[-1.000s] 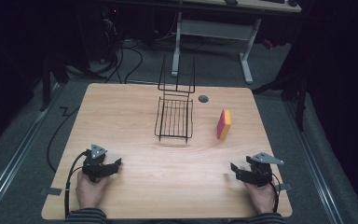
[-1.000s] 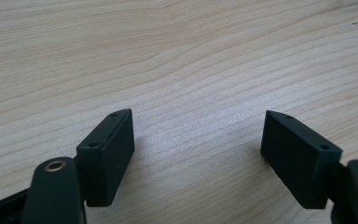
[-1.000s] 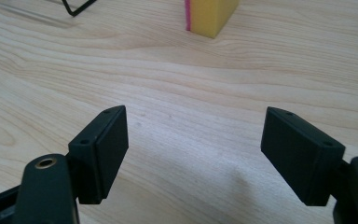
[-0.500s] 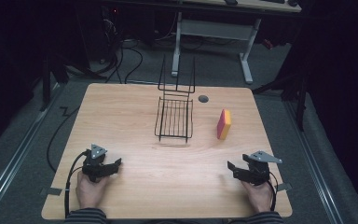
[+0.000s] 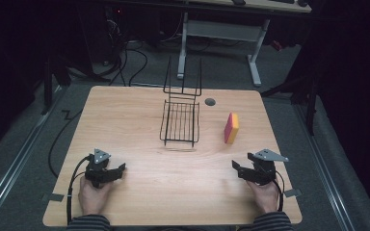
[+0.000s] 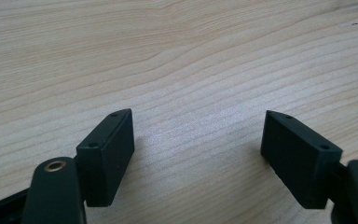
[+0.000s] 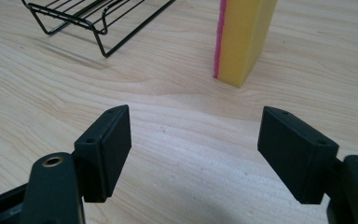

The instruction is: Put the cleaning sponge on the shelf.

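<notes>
On the wooden table (image 5: 139, 120), near its front edge, a person's two hands each hold a gripper low over the bare top. Left gripper (image 5: 116, 172) sits at the front left corner, left hand (image 5: 94, 195) behind it, cable looping off toward the table edge. Its jaws stand wide apart with nothing between them; the left gripper view has plain wood grain in the gap. Right gripper (image 5: 237, 170) sits at the front right, right hand (image 5: 264, 195) behind it, grey three-cornered plate on top. Its jaws are likewise spread wide and hold nothing.

Black wire rack (image 5: 180, 122) stands at the middle of the table toward the far side, its tall back rising at the far end. Yellow sponge with pink face (image 5: 231, 128) stands on edge just right of the rack, apart from it, well ahead of the right gripper. Right gripper view: sponge (image 7: 242, 37) upright beyond the gap, rack corner (image 7: 93, 16) upper left. Small dark round hole (image 5: 210, 102) in the tabletop beside the rack's far end.
</notes>
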